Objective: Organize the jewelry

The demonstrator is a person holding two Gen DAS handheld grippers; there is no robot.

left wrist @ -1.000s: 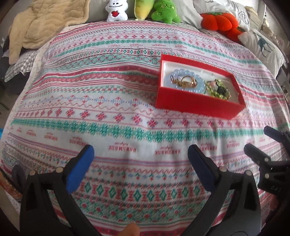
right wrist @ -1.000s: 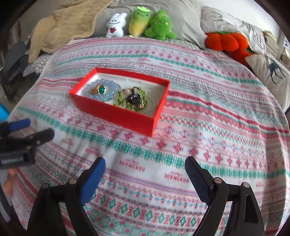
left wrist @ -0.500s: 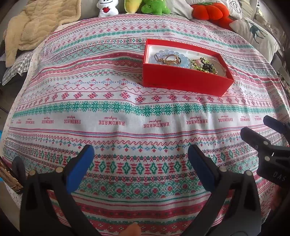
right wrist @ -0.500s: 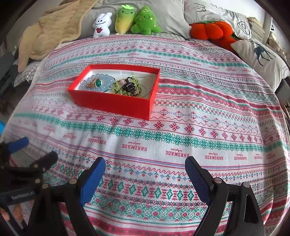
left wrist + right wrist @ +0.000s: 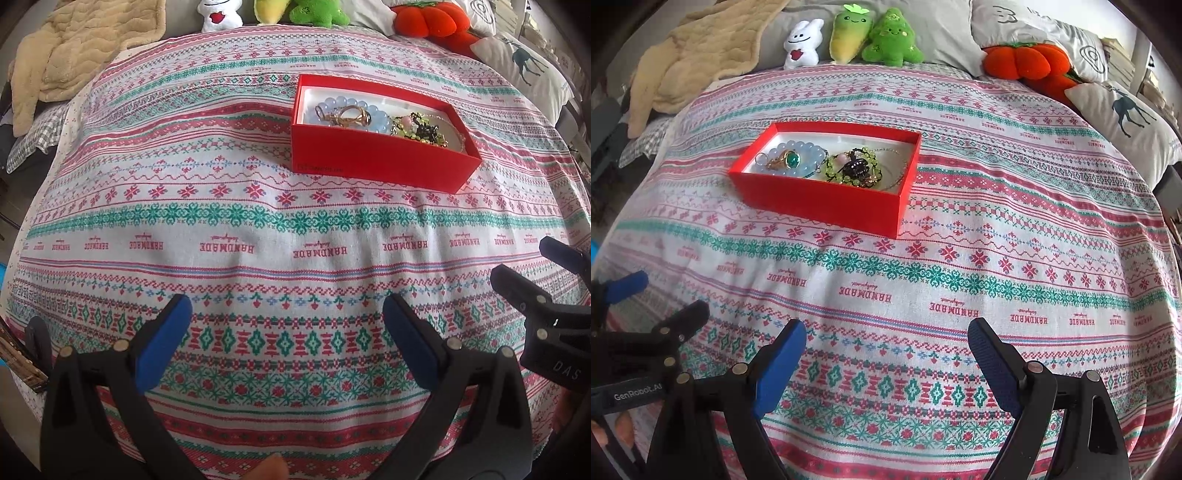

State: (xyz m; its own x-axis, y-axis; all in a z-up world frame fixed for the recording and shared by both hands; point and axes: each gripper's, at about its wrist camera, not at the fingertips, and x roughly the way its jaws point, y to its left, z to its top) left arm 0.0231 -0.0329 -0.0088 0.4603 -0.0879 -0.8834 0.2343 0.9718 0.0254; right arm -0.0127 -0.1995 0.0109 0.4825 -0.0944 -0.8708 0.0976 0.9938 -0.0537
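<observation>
A red box (image 5: 369, 162) lies on the patterned bedspread, ahead of both grippers and apart from them. Inside it are a pale blue bead bracelet (image 5: 809, 151), a gold ring with a green stone (image 5: 790, 158), a green bead bracelet with a dark charm (image 5: 855, 168) and a thin chain. My left gripper (image 5: 286, 306) hovers open over the spread with nothing between its blue pads. My right gripper (image 5: 886, 328) is open too and holds nothing. Each gripper shows at the edge of the other's view: the right gripper (image 5: 524, 258), the left gripper (image 5: 670, 293).
Plush toys (image 5: 886, 40) line the head of the bed, with an orange plush (image 5: 1019, 61) and a deer pillow (image 5: 1126, 114) at the right. A beige blanket (image 5: 701, 55) lies at the far left. The bedspread (image 5: 923, 258) covers the bed between me and the box.
The box sits a little farther and higher in both views than a second ago. Both grippers stay open with nothing in them.
</observation>
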